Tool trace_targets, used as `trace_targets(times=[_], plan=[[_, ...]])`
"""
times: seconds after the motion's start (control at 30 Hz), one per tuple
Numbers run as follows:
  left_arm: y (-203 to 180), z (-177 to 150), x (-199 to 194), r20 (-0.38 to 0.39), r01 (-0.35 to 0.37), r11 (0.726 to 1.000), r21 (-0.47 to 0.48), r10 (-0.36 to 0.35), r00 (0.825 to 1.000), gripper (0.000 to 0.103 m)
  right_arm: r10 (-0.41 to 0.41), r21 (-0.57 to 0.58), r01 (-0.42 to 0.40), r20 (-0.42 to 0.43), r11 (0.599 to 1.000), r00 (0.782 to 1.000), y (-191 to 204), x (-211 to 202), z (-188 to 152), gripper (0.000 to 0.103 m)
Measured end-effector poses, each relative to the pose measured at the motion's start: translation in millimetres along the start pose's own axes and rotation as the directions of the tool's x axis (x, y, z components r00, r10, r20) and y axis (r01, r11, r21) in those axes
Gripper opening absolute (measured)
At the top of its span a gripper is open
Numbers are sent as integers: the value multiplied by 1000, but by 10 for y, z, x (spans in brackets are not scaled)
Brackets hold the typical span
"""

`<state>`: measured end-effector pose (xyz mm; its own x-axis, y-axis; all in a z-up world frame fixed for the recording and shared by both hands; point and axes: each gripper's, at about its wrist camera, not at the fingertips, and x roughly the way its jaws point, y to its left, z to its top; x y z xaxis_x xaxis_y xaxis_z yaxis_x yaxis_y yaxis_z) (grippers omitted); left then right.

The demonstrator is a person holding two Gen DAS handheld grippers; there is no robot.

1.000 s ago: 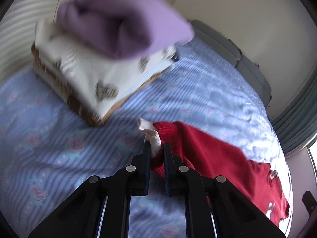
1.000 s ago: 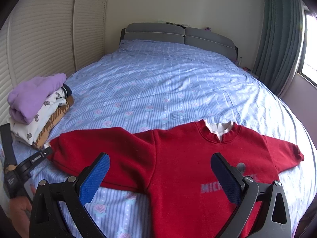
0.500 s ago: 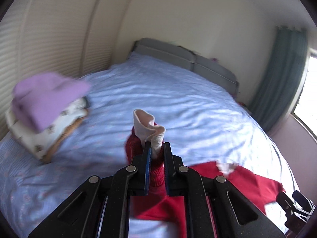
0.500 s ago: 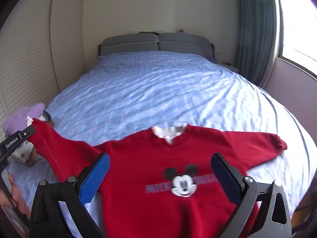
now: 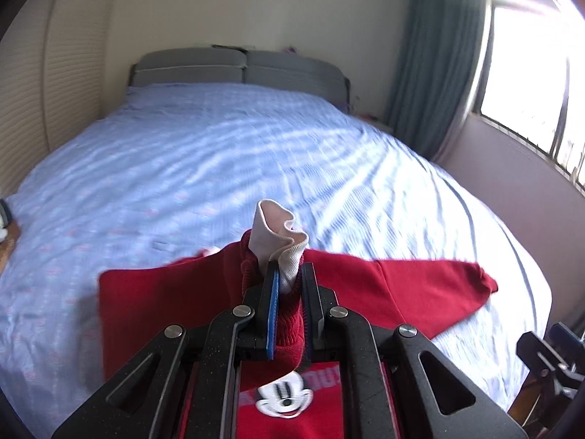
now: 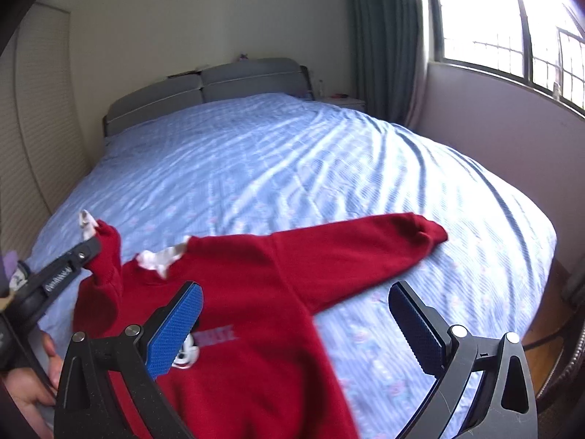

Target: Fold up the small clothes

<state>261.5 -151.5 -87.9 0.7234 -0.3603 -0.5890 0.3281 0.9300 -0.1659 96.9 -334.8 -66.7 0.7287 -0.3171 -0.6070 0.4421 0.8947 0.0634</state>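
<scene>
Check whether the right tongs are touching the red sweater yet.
Apart. In the right wrist view the right tongs stand wide open above the red sweater, with nothing pinched between the blue pads; only the left tongs clamp its sleeve cuff.

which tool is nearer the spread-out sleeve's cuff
Right. The right tool hangs open above the sweater, beside that cuff but not touching it. The left tool is shut on the other cuff, across the sweater.
</scene>
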Motion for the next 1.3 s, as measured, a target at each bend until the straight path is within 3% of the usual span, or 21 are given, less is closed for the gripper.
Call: trace_targets(times=[0.2,0.3,0.4,0.43,0.47,0.67,0.97,1.07,1.3], plan=[[-486,-376,621,-122,-12,997,80,22,992,13,-27,30,30,-83,999,996,-399,275,-144,103],[-593,-520,693,-132,-33,992,123,50,990,17,-35,29,38,-112,999,993,-511,367,-234,103],[-637,-554,586,-110,-45,988,148,62,992,44,-33,39,39,-140,999,990,-539,466,-302,103],[-628,-554,518,-94,-60,985,159,75,993,59,-28,45,35,-149,998,988,-542,501,-320,103],[-613,-552,463,-84,-67,984,164,82,993,62,-23,49,31,-154,998,988,-541,528,-327,103],[-110,-590,284,-89,-122,986,111,132,987,62,3,8,-2,-152,1000,988,-332,584,-378,103],[856,-859,327,-142,-246,969,-15,242,960,62,59,-118,-75,-134,990,989,242,710,-392,103],[1020,-894,351,-180,-305,952,-24,296,938,62,73,-173,-93,-118,981,990,463,766,-377,103],[1099,-981,326,-178,-291,957,-16,284,942,62,55,-235,-81,-116,969,992,854,1174,-257,102]])
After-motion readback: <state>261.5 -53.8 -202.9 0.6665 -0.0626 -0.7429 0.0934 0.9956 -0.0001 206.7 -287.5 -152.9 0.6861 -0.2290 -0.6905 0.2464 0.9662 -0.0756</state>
